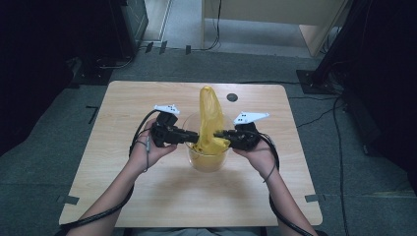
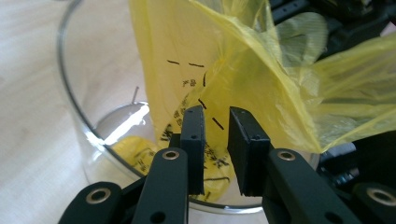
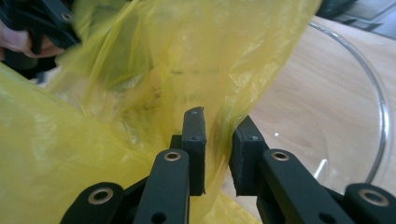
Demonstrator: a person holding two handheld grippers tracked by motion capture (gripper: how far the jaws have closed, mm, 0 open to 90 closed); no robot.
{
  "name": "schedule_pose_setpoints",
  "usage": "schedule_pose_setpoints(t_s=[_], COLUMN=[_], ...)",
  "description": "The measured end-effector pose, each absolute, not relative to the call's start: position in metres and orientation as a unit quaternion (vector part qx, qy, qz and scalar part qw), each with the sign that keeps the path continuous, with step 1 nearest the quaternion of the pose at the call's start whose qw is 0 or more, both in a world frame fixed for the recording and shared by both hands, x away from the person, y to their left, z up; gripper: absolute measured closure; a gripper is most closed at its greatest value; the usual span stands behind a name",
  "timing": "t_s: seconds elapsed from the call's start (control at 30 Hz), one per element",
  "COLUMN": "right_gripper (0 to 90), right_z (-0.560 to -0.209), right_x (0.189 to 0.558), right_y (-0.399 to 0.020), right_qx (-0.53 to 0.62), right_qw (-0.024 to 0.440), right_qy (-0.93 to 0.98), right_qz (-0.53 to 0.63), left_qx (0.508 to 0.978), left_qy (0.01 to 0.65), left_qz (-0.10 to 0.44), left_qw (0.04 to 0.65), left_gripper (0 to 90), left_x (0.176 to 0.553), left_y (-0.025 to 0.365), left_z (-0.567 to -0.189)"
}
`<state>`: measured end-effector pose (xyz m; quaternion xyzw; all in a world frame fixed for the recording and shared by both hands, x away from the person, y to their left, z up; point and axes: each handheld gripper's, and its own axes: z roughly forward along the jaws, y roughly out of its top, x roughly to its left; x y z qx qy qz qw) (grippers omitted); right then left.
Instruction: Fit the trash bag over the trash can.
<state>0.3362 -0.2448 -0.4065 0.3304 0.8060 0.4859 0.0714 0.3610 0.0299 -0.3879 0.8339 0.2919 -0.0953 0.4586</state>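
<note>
A thin yellow plastic bag [image 1: 209,105] with black print stands half inside a clear glass jar [image 1: 209,162] at the middle of the wooden table. Its top rises above the rim and its lower part is crumpled in the jar. My left gripper [image 1: 194,135] reaches over the rim from the left. In the left gripper view its jaws [image 2: 217,109] stand a little apart just in front of the bag [image 2: 280,70], not pressing it. My right gripper [image 1: 220,133] comes from the right. In the right gripper view the film [image 3: 116,70] runs between its jaws [image 3: 219,116], which pinch it.
The jar's rim [image 2: 65,93] curves around the left jaws, and its rim [image 3: 379,107] shows beside the right jaws. A round dark hole [image 1: 232,97] lies in the tabletop [image 1: 147,196] behind the jar. Cables trail from both grippers toward the near edge.
</note>
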Motion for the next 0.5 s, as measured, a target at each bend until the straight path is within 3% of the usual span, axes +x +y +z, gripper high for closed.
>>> schedule_pose_setpoints(t_s=[0.23, 0.5], right_gripper=[75.0, 55.0], right_z=[-0.405, -0.39], right_x=[0.308, 0.304], right_y=[-0.238, -0.245], right_qx=[0.304, 0.307], right_qw=[0.034, 0.082], right_qy=[0.817, 0.795], right_qz=[0.49, 0.516], left_qx=[0.833, 0.801], left_qy=[0.282, 0.28], left_qz=[-0.129, -0.109], left_qw=[0.458, 0.518], left_gripper=[75.4, 65.2], left_x=[0.333, 0.334], left_y=[0.042, 0.055], left_z=[-0.386, -0.365])
